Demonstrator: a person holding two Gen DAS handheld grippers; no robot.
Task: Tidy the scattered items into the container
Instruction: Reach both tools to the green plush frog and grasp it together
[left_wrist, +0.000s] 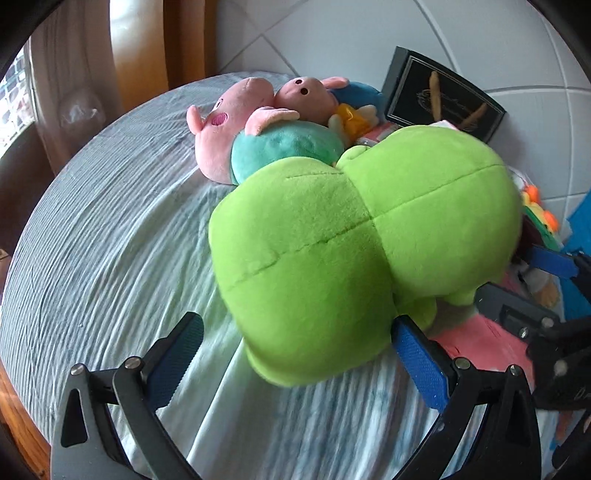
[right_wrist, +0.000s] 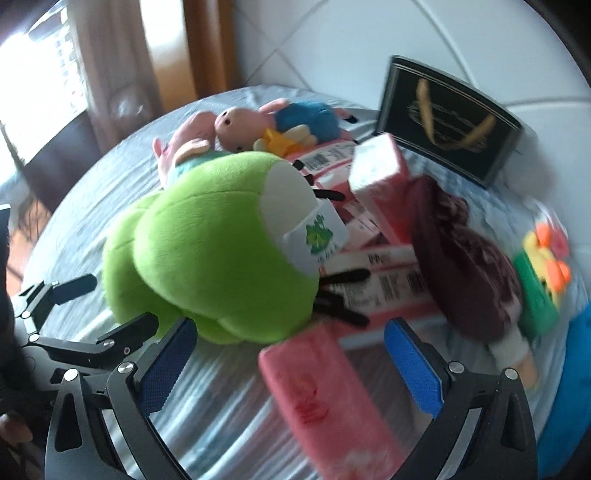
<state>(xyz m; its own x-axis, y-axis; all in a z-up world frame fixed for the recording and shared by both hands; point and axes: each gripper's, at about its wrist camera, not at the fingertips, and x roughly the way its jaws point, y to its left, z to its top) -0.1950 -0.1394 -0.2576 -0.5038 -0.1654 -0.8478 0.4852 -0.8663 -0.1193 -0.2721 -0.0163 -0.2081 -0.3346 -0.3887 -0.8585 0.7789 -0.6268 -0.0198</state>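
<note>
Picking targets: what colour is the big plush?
Lime green plush, clearest in left wrist view.

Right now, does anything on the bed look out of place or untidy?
Yes. The green plush lies on its side against a loose heap of pink boxes, which tilt at different angles. A brown plush leans over them. No container shows in either view.

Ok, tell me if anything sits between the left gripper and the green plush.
Nothing visible does. The left gripper is open, and the green plush lies just ahead on the bed sheet, its near bulge reaching between the fingers beside the right pad.
</note>
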